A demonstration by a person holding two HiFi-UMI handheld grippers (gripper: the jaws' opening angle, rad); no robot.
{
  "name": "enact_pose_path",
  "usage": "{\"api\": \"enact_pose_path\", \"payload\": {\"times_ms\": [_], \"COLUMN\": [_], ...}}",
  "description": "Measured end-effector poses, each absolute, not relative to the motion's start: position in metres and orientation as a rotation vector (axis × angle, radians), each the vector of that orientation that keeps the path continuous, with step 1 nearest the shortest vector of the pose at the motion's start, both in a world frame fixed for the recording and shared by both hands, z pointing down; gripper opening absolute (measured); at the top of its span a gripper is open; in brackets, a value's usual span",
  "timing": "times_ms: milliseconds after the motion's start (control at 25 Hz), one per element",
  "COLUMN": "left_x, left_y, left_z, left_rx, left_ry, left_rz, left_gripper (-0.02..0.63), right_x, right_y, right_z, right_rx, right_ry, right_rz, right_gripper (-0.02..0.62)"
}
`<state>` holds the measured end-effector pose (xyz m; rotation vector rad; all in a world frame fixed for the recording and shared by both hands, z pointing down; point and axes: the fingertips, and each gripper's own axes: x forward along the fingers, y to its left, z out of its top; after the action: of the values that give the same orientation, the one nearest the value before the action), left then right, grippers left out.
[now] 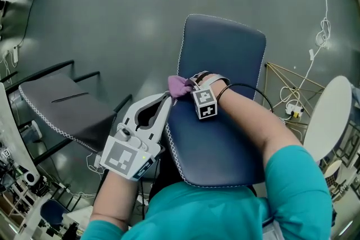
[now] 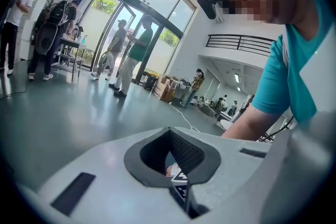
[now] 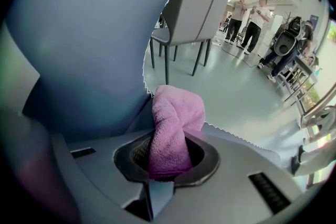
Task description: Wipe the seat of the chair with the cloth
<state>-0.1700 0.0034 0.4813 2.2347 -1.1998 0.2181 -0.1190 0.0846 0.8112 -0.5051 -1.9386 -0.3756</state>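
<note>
The blue padded chair seat (image 1: 225, 132) with white stitched edging lies right below me. My right gripper (image 1: 188, 86) rests at the seat's left edge, shut on a purple cloth (image 1: 179, 86). In the right gripper view the cloth (image 3: 173, 123) bunches up out of the right gripper (image 3: 168, 157), against the blue seat (image 3: 79, 50) near its stitched rim. My white left gripper (image 1: 167, 99) hovers just left of the seat, its tip close to the cloth, jaws together and holding nothing. The left gripper view shows the left gripper (image 2: 173, 165) shut, with the right gripper's marker cube seen through the gap.
A grey chair (image 1: 62, 101) stands to the left. On the right are a white round table (image 1: 329, 115), a gold wire frame (image 1: 287, 87) and a white cable (image 1: 322, 31) on the grey floor. Several people (image 2: 131, 55) stand far off near glass doors.
</note>
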Motion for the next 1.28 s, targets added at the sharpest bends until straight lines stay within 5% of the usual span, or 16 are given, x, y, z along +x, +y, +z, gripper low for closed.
{"api": "enact_pose_path", "payload": {"times_ms": [1280], "left_x": [-0.083], "left_y": [-0.017], "left_z": [0.474], "left_rx": [2.332], "left_ry": [-1.056], "left_rz": [0.281], "left_gripper": [-0.012], "right_x": [-0.023], "right_y": [0.089], "right_z": [0.819], "right_rx": [-0.459], "right_ry": [-1.923], "right_rz": [-0.304], "right_gripper": [0.057]}}
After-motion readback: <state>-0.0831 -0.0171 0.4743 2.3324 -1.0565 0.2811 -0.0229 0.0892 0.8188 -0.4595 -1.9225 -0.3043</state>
